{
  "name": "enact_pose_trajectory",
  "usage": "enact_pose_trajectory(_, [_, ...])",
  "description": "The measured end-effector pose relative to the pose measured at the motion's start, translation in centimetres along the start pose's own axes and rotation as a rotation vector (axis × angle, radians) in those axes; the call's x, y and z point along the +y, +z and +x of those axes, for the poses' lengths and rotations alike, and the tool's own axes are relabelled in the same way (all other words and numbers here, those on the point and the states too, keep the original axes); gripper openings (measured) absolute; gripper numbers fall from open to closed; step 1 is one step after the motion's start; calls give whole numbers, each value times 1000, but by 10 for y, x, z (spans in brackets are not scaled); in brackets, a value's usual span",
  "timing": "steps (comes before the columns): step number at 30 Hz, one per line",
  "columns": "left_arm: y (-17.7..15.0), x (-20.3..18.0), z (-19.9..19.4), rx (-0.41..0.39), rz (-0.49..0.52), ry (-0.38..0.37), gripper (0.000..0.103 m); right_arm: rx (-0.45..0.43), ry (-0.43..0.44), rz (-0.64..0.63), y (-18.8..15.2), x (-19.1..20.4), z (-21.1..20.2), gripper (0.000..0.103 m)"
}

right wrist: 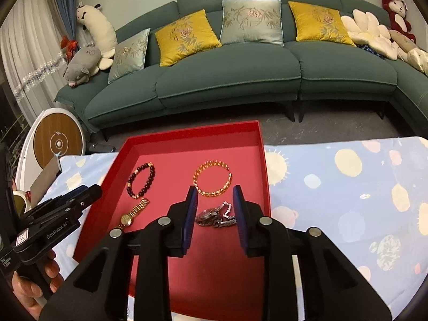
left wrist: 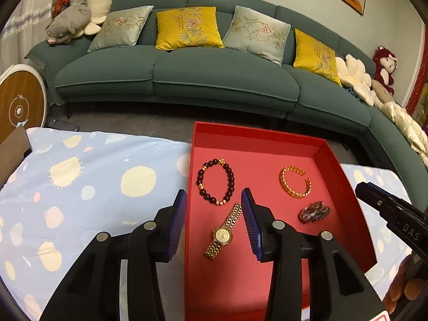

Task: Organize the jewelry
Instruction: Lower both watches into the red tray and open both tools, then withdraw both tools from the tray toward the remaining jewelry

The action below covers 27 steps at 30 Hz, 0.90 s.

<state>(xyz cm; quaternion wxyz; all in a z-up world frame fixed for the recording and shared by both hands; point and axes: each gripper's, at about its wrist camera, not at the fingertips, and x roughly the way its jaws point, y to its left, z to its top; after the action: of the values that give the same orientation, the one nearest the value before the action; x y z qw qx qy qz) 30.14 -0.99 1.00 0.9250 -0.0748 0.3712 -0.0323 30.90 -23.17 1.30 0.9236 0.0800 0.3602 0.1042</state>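
Now, through the left wrist camera I see my left gripper (left wrist: 214,200) spread open and empty, straddling the left wall of the red tray (left wrist: 334,160). Inside the tray, the gold watch (left wrist: 224,232) lies just past the fingertips, the dark bead bracelet (left wrist: 216,181) beyond it, the gold chain bracelet (left wrist: 295,181) toward the far right side, and the silver watch (left wrist: 314,211) near the right wall. Through the right wrist camera, my right gripper (right wrist: 215,199) hangs open over the tray (right wrist: 263,160), its fingers flanking the silver watch (right wrist: 216,217) without gripping it.
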Motion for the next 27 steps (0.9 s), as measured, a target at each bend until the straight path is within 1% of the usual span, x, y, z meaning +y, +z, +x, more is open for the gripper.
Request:
enact_pose_trajectory(2, [7, 4, -16, -20, -22, 0, 40, -38, 10, 7, 6, 1, -22, 30])
enact_pose_trajectory(6, [13, 9, -58, -68, -43, -7, 41, -103, 6, -18, 10, 7, -72, 36])
enact_pose_trajectory(7, [12, 11, -69, -75, -38, -11, 41, -114, 11, -14, 10, 8, -84, 37])
enact_pose_trajectory(9, [7, 10, -89, -88, 1, 3, 44, -127, 28, 13, 7, 8, -103, 37])
enact_pose_trajectory(11, [-6, 12, -108, -111, 30, 44, 48, -134, 54, 31, -4, 7, -121, 37])
enact_pose_trajectory(14, [-29, 15, -125, -91, 46, 34, 48, -124, 27, 1, -27, 10, -139, 37])
enact_pose_trajectory(18, [-59, 15, -134, -36, 66, 27, 48, -83, 18, -38, -56, 18, -153, 37])
enact_pose_trajectory(21, [-76, 16, -141, -15, 74, 15, 48, -55, 9, -103, -75, 30, -156, 37])
enact_pose_trajectory(23, [-87, 13, -146, -3, 77, 8, 48, -27, 17, -139, -86, 36, -151, 37])
enact_pose_trajectory(27, [-104, 12, -142, 36, 98, 0, 48, 42, 43, -216, -102, 46, -129, 37])
